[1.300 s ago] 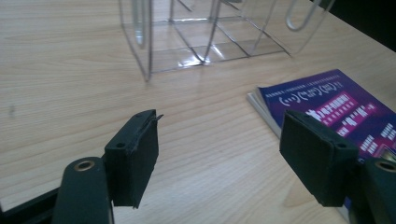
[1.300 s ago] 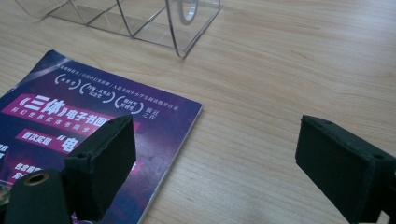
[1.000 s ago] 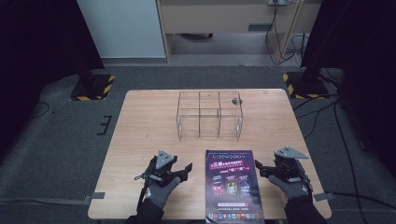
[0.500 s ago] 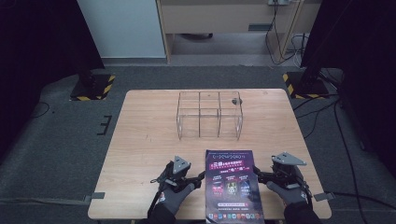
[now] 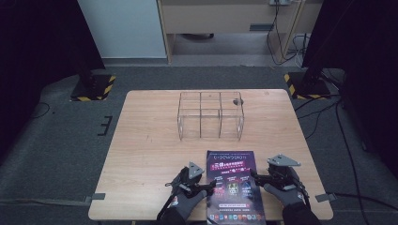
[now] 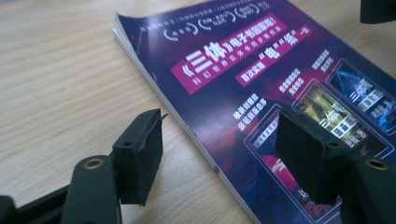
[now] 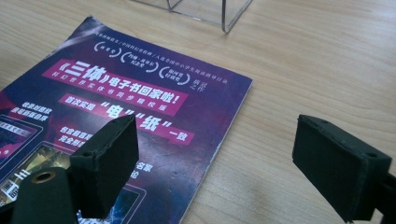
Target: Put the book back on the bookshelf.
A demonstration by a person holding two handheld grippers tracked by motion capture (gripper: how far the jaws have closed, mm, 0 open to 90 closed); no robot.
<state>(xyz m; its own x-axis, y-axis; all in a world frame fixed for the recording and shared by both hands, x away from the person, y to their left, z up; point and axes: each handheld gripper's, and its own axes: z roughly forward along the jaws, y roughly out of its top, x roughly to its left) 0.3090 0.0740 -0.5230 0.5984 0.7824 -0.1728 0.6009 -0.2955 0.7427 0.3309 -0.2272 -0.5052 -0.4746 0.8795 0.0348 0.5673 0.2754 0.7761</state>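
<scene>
Leftmost, the left gripper [image 5: 210, 186] gapes wide and empty, its jaws straddling the near-left edge of the purple magazine [image 5: 233, 183], flat on the table [image 5: 145, 140]. Rightward, the right gripper [image 5: 257, 178] straddles the opposite edge, equally wide, gripping nothing.

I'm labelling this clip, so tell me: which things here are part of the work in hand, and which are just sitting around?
In the job:
- magazine, flat at the table's near edge
- left gripper, open, jaws straddling the magazine's left edge
- right gripper, open, jaws straddling its right edge

Lying about:
- clear divided box, farther back on the table, untouched
</scene>
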